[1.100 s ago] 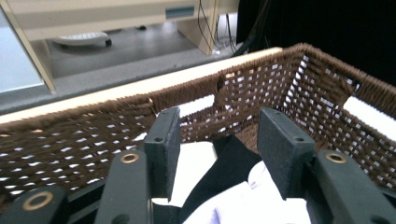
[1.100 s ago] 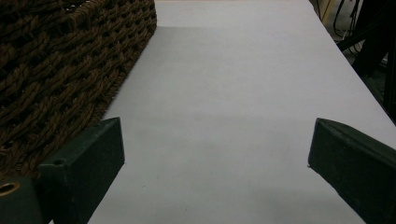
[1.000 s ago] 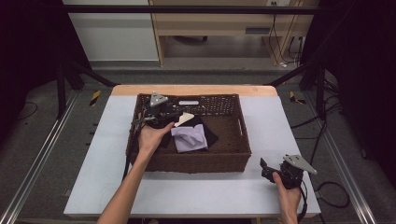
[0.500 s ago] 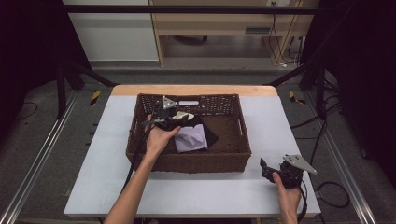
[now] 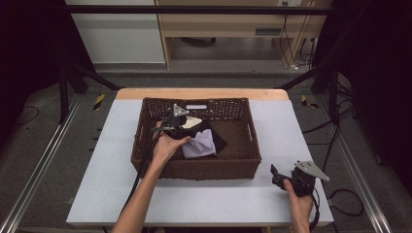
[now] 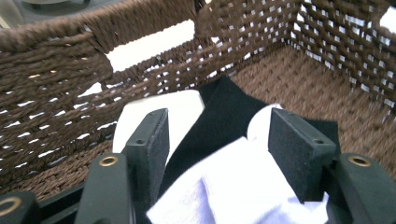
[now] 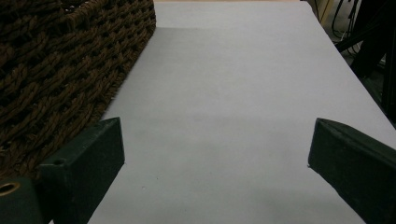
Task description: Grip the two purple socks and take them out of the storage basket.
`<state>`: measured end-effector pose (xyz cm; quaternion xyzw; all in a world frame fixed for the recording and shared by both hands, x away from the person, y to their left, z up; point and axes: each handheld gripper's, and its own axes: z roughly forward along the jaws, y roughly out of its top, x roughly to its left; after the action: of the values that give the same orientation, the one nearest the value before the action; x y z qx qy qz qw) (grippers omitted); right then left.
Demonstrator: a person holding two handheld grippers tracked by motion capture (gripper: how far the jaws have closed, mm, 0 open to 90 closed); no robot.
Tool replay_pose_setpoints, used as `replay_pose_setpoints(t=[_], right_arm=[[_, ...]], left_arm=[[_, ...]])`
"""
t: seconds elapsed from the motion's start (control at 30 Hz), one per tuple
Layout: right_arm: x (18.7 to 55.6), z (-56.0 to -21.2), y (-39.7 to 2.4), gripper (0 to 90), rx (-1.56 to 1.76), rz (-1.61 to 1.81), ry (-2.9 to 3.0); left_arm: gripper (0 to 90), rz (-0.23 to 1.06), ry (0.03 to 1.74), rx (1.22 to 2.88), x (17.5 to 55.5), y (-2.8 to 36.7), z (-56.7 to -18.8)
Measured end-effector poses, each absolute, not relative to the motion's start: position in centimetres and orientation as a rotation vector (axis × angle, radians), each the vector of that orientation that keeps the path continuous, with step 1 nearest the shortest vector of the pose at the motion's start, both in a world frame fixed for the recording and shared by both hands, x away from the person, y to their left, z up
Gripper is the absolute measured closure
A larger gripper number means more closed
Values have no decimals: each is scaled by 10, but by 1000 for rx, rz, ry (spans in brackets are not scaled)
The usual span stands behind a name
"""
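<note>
Reaching in: the left gripper (image 5: pixel 187 127) is down inside the dark brown woven wicker basket (image 5: pixel 145 145), toward its 10 o'clock corner, with the person's left hand (image 5: pixel 167 145) wrapped round it.
Left jaws: parted about halfway, straddling the cloth pile; from the left gripper view the pads sit either side of the fabric with a gap on each side, so I judge nothing is pinched yet.
Cloth pile: a pale lavender folded cloth (image 6: pixel 243 186) lies on a black cloth (image 6: pixel 224 116), with a cream-white piece (image 6: pixel 154 112) poking out at 11 o'clock, against the basket's back wall.
Where it sits: all three are on the basket floor, left of centre; the 3 o'clock half of the basket is bare weave.
Right gripper (image 5: pixel 284 177): resting at 5 o'clock on the white table top (image 5: pixel 214 199), just beside the basket's near right corner, jaws spread wide with nothing between them.
Risk, layers: the cloths overlap, so closing here would likely pick up lavender and black together, or just a loose fold that slips free on the lift.
Risk, basket: the jaws are near the back wall; a deeper push could snag a pad in the open weave or drag the basket across the table.
Risk, cable: the left gripper's cable trails over the near rim and could catch there.
</note>
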<state>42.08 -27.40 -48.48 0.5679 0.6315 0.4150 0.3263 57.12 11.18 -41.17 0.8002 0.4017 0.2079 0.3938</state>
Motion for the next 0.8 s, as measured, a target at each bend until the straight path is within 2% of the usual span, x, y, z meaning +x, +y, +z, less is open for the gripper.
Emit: replay_pose_setpoints(t=[0.27, 0.47, 0.8], right_arm=[[420, -485, -274, 41, 1486, 1086, 1660], [420, -485, -274, 41, 1486, 1087, 1659], [421, -485, -273, 41, 1489, 1079, 1665]], left_arm=[[438, 474, 1051, 2084, 566, 116, -413], [425, 432, 1042, 2107, 561, 117, -411], [395, 458, 1014, 2139, 557, 117, -418]])
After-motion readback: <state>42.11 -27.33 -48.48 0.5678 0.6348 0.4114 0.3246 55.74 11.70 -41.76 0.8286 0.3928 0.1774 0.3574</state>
